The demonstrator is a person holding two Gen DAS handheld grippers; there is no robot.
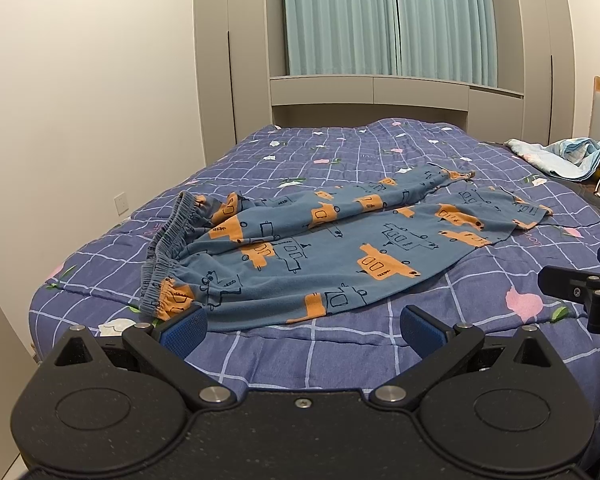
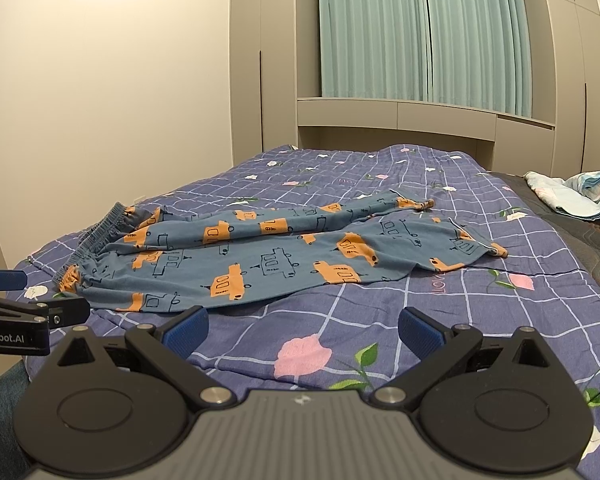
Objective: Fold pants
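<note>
Blue pants [image 1: 320,248] with orange and outline vehicle prints lie spread across the bed, elastic waistband [image 1: 168,248] at the left, leg ends at the right. They also show in the right wrist view [image 2: 268,264]. My left gripper [image 1: 302,326] is open and empty, just short of the pants' near edge by the waistband. My right gripper [image 2: 302,328] is open and empty over bare bedspread, short of the near leg. The right gripper shows at the left view's right edge [image 1: 580,284]; the left gripper shows at the right view's left edge [image 2: 32,308].
The bed has a purple checked bedspread [image 2: 480,320] with pink flowers. A crumpled light blue cloth [image 1: 560,156] lies at the far right. Grey wardrobes [image 1: 236,60] and teal curtains [image 1: 388,16] stand behind the bed; a white wall is to the left.
</note>
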